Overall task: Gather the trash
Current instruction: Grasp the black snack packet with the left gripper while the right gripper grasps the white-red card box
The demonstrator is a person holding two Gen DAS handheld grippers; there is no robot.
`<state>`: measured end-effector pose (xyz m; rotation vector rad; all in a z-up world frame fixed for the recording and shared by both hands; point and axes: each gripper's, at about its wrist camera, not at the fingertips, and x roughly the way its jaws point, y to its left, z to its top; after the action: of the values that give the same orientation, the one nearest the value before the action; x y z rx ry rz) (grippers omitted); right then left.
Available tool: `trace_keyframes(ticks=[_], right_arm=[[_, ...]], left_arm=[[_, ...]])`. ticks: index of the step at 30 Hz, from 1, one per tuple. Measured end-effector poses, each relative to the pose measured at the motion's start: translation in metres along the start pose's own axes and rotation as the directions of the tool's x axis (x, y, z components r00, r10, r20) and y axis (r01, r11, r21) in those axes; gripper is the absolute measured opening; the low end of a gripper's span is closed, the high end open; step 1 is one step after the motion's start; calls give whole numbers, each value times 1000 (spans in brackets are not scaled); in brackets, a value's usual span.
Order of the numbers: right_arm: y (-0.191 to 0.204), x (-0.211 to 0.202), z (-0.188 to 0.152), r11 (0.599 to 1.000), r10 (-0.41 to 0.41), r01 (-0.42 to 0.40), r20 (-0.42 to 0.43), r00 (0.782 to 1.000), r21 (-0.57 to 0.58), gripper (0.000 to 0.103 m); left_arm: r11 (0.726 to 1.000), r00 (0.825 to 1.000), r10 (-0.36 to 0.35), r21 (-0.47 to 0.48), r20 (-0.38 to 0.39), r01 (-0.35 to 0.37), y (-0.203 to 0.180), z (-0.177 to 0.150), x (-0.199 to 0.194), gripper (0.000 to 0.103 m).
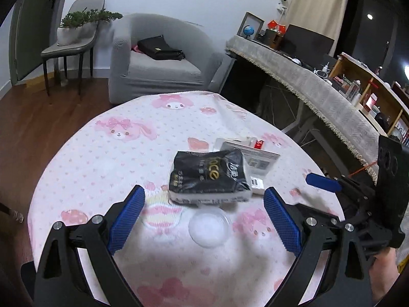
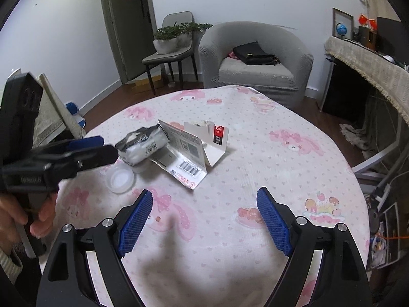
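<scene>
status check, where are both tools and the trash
Left tool open, short of black tissue pack. Right tool open, empty. Clear plastic lid, torn white cardboard packaging loose on pink tablecloth. Nothing blocking.

Left gripper (image 1: pixel 204 215), right gripper (image 2: pixel 204 216): black plastic frames, triangular cut-outs, silver round screws at the pivots, blue ribbed finger pads (image 2: pixel 136 221). Ribbed cream sleeve (image 2: pixel 9 262) at the wrist behind the left gripper.

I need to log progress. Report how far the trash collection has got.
Nothing looks collected. The tissue pack, torn card packaging and clear plastic lid all lie on the table. Both the left hand-held gripper and right hand-held gripper are open and empty. All pickups remain.
</scene>
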<state>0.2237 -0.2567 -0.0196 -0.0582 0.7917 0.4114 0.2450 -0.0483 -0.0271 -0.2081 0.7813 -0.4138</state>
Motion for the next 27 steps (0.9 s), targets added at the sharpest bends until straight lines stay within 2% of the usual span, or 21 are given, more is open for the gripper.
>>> trace_keyframes(ticks=[5,8,13,18,24,26,27], right_arm=[[-8,8,0,999,44,-44,-18,999,-19,85],[-13,10,2,997,66,-67,-14,998,-23,85],[-21,15,6,992,116,-117,-29,993,-36,85],[-25,17,11,988,146,-147,-20,989,-46,85],[-36,22,20,983,181,-181,-5,984,-34,70],[-37,28,23,982,188,-188,-17,982,-34,57],[-37,30,24,981,191,-192,-22,981,-34,54]], left_arm=[[1000,1000,-1,-29,-21,0,7,4,13,96],[997,999,-39,-63,-23,37,11,5,16,96],[998,998,-42,-38,-39,41,4,7,22,96],[997,997,-51,-54,-50,48,5,8,27,95],[995,995,-75,-73,-65,71,7,10,34,90],[994,995,-82,-84,-62,77,10,10,33,82],[993,994,-84,-83,-64,79,11,11,33,76]])
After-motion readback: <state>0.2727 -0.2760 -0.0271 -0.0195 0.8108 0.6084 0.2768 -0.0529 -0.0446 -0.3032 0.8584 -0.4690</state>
